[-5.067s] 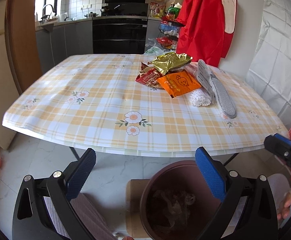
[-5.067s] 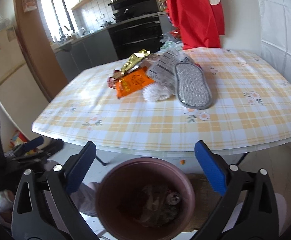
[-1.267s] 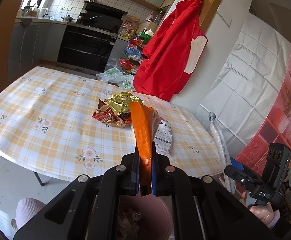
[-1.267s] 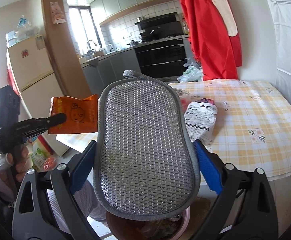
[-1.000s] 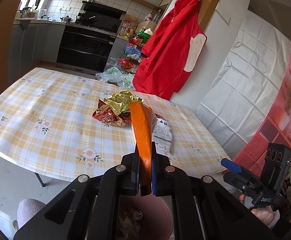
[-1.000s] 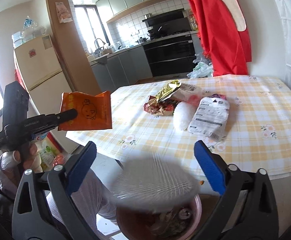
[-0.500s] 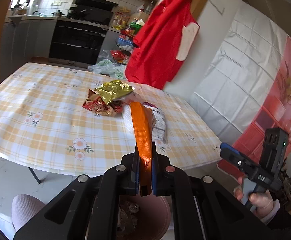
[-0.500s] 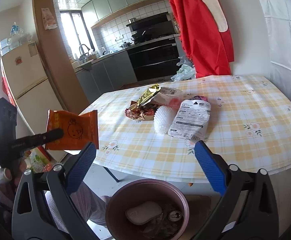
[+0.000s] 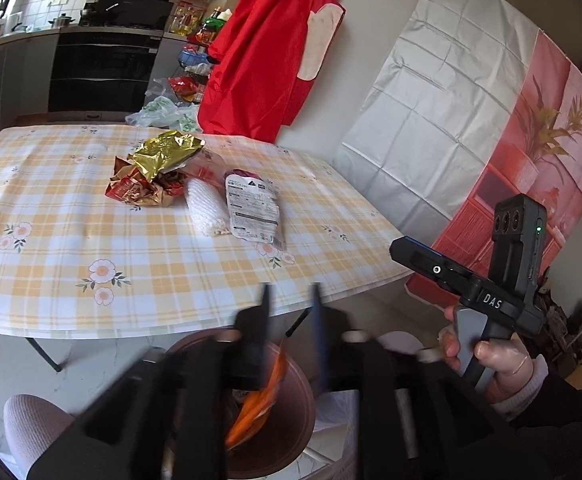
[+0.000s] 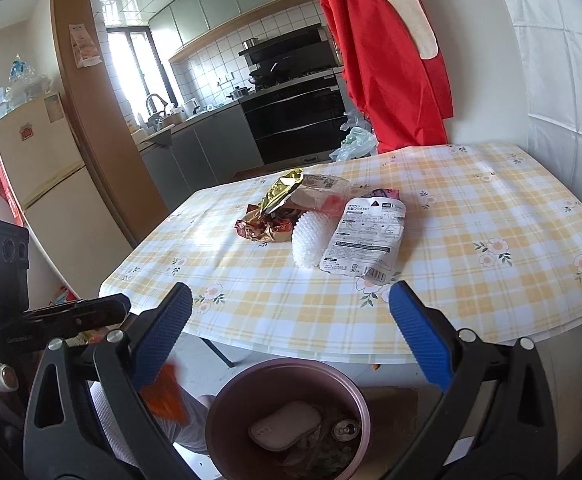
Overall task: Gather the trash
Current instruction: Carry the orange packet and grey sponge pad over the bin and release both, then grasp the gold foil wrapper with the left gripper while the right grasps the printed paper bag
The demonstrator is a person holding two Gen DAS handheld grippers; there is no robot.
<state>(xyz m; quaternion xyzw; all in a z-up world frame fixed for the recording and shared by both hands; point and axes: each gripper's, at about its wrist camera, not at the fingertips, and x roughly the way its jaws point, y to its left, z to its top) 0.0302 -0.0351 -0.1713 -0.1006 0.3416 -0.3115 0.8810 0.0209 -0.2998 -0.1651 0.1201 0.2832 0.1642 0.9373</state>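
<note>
The orange snack packet (image 9: 257,404) is in mid-drop, blurred, just below the left gripper (image 9: 291,328) and partly inside the mouth of the brown trash bin (image 9: 303,412). From the right wrist it shows as an orange smear (image 10: 167,396) beside the bin's rim (image 10: 227,392), so whether it lands cleanly inside cannot be told. The left jaws stand a little apart and hold nothing — the release step looks to be the one in hand. The right gripper (image 10: 291,320) hovers over the bin with its jaws wide and bare; a pale pad (image 10: 285,426) and a can (image 10: 345,428) lie in the bin below.

On the counter (image 9: 51,240) a heap remains: a gold foil wrapper (image 9: 167,152) over crumpled red wrappers (image 9: 139,192), a white knobbly sleeve (image 9: 205,210) and a white printed pouch (image 9: 253,212) touching it.

The next move, I judge, is a reach back over the counter's near edge for one of these — the pouch lies flat, so the jaws would need to catch an edge.
</note>
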